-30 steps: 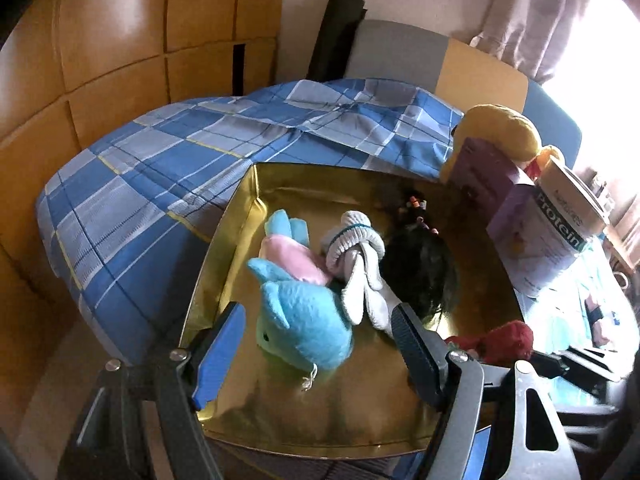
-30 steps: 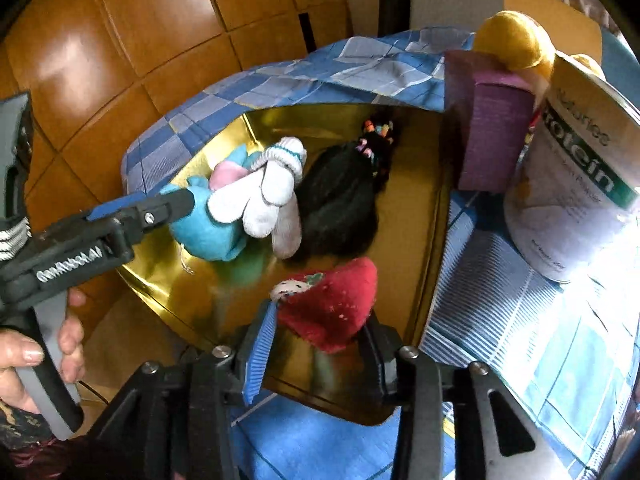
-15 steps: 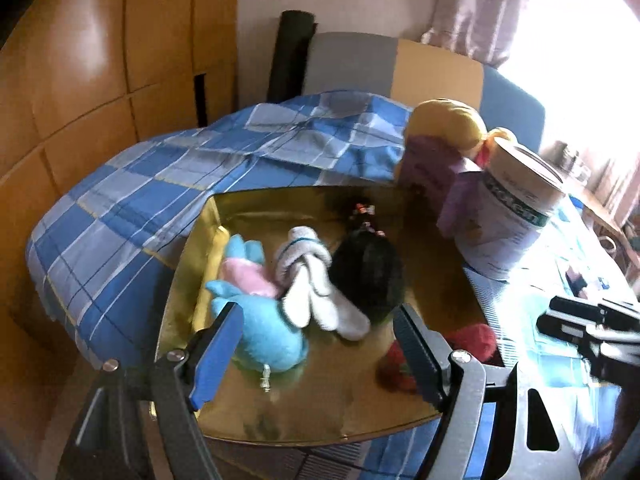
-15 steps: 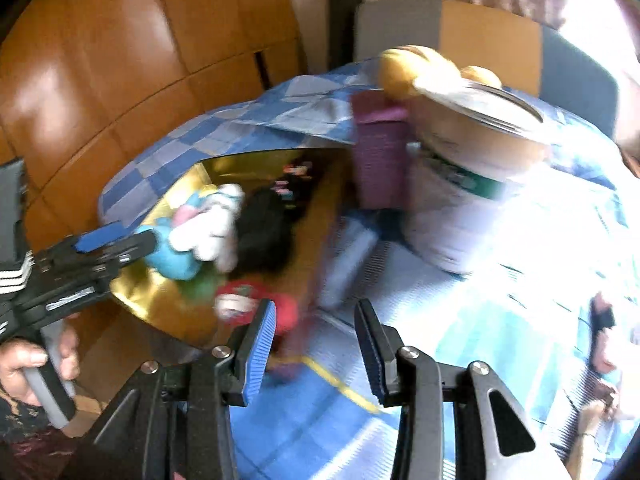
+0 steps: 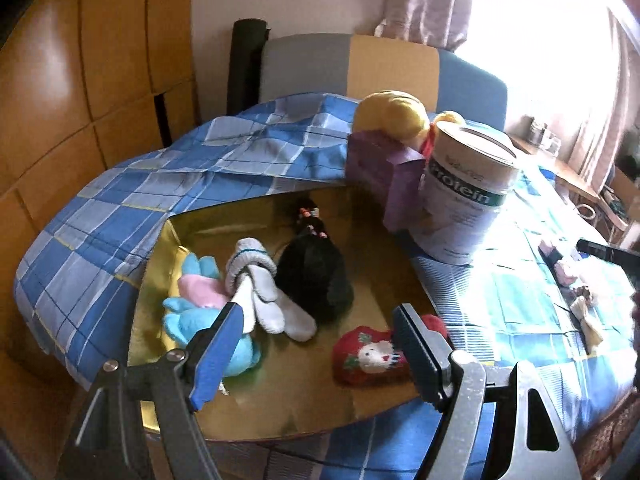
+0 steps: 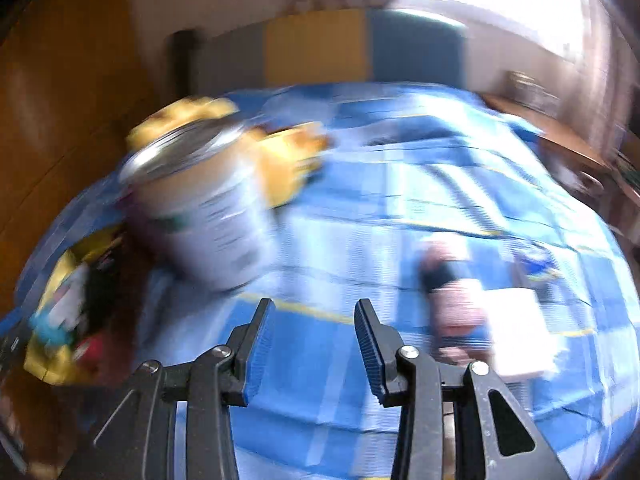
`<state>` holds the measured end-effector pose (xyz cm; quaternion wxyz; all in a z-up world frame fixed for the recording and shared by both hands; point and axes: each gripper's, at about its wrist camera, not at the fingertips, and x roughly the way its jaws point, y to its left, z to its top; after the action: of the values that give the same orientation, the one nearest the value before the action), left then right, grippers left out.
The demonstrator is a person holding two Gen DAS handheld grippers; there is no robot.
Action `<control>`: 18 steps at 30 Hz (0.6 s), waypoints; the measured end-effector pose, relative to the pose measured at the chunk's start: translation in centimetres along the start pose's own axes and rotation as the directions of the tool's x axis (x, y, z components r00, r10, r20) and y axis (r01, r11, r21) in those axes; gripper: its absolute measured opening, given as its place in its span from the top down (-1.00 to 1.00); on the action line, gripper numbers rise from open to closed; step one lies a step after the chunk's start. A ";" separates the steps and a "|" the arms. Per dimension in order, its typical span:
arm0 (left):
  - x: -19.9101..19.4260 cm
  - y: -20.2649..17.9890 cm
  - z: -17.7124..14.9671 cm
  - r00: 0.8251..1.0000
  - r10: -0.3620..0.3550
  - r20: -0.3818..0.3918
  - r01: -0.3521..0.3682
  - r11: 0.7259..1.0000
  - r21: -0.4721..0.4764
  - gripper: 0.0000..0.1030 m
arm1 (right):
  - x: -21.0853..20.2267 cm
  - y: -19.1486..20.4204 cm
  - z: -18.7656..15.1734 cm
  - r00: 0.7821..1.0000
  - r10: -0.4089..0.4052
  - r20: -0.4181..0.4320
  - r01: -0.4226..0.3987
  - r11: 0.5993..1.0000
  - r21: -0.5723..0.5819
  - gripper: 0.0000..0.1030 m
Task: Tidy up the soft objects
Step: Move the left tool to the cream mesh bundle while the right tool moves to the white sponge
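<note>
Above the gold tray (image 5: pixel 304 408), the left claw (image 5: pixel 316 344) gapes wide, empty; the right claw (image 6: pixel 314 336) likewise holds nothing.

White canister (image 5: pixel 466 196) beside the gold tray: "Protein" in white on a green band. Smaller print above it unreadable. Right wrist view too blurred to read.

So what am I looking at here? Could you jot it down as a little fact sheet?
Setting: bed with blue checked cloth
Tray: gold tray on the cloth
In tray: blue plush, white socks, black wig, red sock
Beside tray: purple box, protein can, yellow plush
Left tool: open, empty, above tray
Right tool: open, empty, over the cloth, view blurred
</note>
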<state>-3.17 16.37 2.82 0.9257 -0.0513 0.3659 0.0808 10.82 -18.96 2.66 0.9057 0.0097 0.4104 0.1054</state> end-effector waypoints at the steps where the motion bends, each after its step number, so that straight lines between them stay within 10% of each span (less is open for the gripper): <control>1: 0.0 -0.1 0.0 1.000 -0.002 -0.001 0.002 1.000 0.002 -0.51 | 0.0 -1.6 0.1 0.999 -0.037 0.016 0.036 0.999 0.040 0.21; 8: 0.3 -0.7 0.0 0.999 -0.027 -0.017 0.027 1.000 -0.002 -0.51 | 0.2 -12.2 -0.4 0.959 -0.284 0.029 0.256 0.901 0.352 0.20; 18: -0.1 -5.8 0.6 0.981 -0.190 -0.037 0.193 0.974 0.119 -0.51 | -0.7 -18.9 -3.1 0.976 -0.217 0.010 0.152 0.716 0.681 0.20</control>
<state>-1.75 10.77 3.51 0.9258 -0.0307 0.3754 -0.0319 11.57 -37.76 -0.85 0.8633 0.3019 0.3786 -0.1425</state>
